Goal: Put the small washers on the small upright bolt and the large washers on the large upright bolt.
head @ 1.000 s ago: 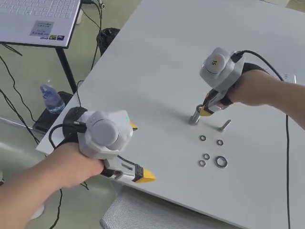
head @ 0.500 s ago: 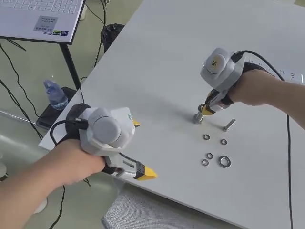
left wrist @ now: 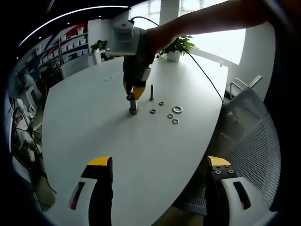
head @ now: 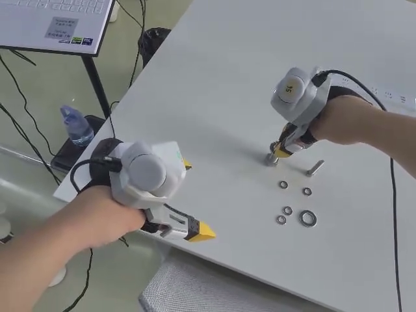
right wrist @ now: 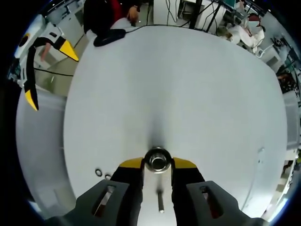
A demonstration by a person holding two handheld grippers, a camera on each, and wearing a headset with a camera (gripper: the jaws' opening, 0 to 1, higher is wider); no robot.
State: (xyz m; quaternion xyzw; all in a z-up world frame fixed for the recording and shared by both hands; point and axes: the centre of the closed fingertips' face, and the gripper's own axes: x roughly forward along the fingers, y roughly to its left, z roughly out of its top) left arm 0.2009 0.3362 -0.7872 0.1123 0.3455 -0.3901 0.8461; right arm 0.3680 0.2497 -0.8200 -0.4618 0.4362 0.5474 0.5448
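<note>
**Left gripper wide at counter edge, right gripper on top of large bolt**

Nearest is a grey mesh chair (head: pixel 195 294), under the near edge of the white counter (head: pixel 214 84). The left gripper (left wrist: pixel 159 164) hangs low over that edge, held in the left hand (head: pixel 97 218). Its fingers are spread wide with nothing between them, yellow tips aimed across the counter toward the bolts.

Further in, loose and flat on the counter, are four small washers (head: pixel 287 210) in a scattered group. One large washer (head: pixel 308 218) lies at the group's near right end in the head view.

Just behind the group is the small bolt (head: pixel 314 169), thin and upright in the left gripper view. Near it, to its left in the head view, the large bolt (head: pixel 270 159) stands upright, wider end down.

The right gripper (head: pixel 281 152) points down at the large bolt from above, held in the right hand (head: pixel 344 120). Its fingers are close together, yellow tips on either side of a round metal ring (right wrist: pixel 158 153) right at the bolt's top. I cannot tell if the ring is a washer or the bolt's own end, or if the fingers actually clamp it.

Far left, off the counter, are a water bottle (head: pixel 77 127) low down and a laptop (head: pixel 52 23) beyond it.
</note>
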